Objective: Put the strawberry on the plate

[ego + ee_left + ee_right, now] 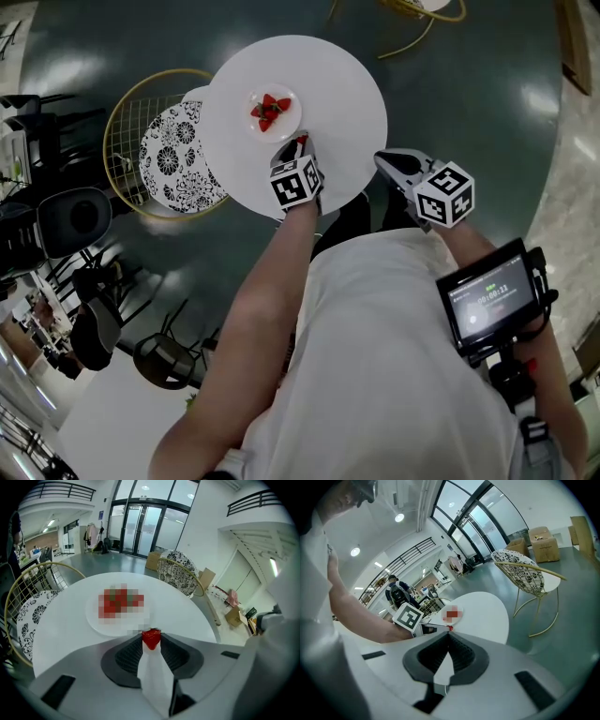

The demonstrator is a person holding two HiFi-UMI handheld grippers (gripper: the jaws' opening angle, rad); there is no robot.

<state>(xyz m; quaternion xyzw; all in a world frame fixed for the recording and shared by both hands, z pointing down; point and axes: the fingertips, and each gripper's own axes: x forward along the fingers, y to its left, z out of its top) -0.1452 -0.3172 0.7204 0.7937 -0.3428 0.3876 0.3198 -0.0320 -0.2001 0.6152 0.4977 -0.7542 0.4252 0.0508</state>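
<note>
While above table (347, 103), left tongs (302, 141) round strawberry (151, 638)

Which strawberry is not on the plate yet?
The strawberry pinched in the left hand-held gripper, held over the table just short of the plate. The other strawberries already lie clustered on the plate.
</note>
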